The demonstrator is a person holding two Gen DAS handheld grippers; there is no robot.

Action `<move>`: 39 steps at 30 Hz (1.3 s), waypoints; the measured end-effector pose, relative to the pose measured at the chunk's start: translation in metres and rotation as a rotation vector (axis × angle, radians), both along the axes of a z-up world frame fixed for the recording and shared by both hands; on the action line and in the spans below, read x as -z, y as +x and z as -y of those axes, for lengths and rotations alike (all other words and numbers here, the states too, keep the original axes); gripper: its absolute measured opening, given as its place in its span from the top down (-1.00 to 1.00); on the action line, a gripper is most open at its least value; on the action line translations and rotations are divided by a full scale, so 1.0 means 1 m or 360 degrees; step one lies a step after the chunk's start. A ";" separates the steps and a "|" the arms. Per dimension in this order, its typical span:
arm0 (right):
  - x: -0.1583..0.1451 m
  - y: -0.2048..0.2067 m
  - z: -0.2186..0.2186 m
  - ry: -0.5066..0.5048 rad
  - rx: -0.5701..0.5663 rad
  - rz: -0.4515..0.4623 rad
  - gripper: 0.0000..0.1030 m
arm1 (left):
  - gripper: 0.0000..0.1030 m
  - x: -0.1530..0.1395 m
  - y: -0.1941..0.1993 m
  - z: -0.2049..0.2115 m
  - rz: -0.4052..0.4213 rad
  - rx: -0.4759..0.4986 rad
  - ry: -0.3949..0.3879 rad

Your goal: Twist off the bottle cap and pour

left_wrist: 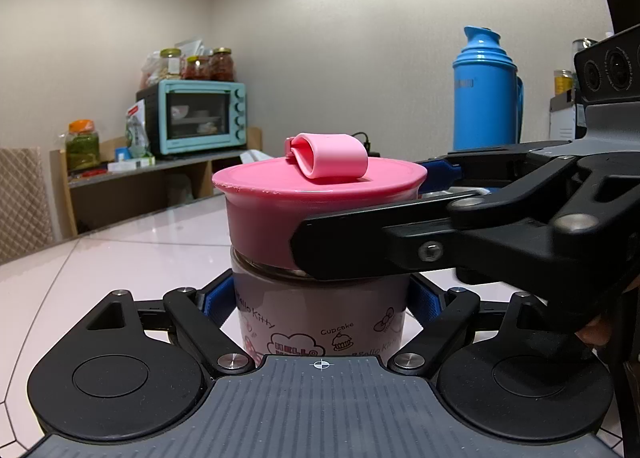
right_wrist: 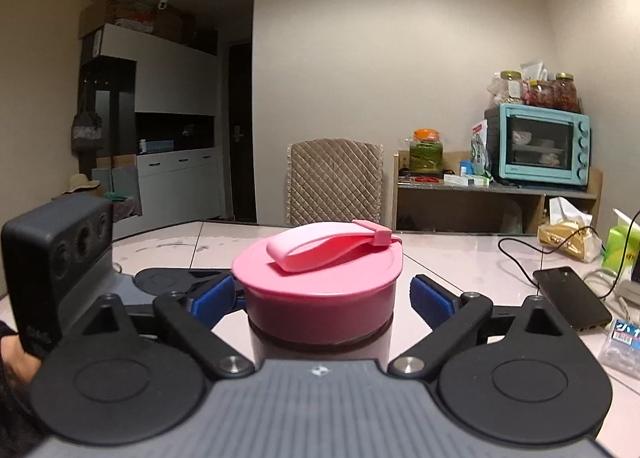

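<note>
Left wrist view sits low behind the left tool (left_wrist: 320, 306), very near the bottle (left_wrist: 320, 318), facing the far wall and blue flask (left_wrist: 486, 94). Right wrist view looks across the pink cap (right_wrist: 320, 278) from the bottle's other side. Both share cap, bench (right_wrist: 460, 258), teal oven (right_wrist: 540, 146).

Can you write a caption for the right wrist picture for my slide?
Right gripper open around the pink cap of the bottle, pads not touching it.
</note>
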State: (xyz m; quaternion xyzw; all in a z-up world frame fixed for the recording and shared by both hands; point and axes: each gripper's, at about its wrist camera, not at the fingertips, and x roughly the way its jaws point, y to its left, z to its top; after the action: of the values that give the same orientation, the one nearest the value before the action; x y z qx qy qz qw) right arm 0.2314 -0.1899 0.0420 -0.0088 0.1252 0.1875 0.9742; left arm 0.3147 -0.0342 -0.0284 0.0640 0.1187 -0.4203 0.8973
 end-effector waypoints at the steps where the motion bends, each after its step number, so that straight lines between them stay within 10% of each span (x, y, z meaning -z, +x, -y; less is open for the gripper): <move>1: 0.001 0.000 0.000 0.0000 0.0005 0.0000 -0.86 | -0.74 0.000 0.000 0.000 0.0000 0.0000 0.0000; 26: 0.005 0.000 -0.011 -0.0017 0.0047 0.0008 -0.65 | -0.74 0.000 -0.001 0.000 0.0000 0.0001 -0.0001; 39: 0.001 0.007 0.010 -0.0110 -0.0320 0.0045 -0.65 | -0.74 -0.002 -0.005 -0.004 0.0007 -0.0018 0.0006</move>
State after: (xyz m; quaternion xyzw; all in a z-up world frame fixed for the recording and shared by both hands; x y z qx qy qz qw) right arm 0.2379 -0.1997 0.0411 -0.0577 0.1164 0.2796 0.9513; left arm 0.3099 -0.0304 -0.0263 0.0658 0.1180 -0.4149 0.8998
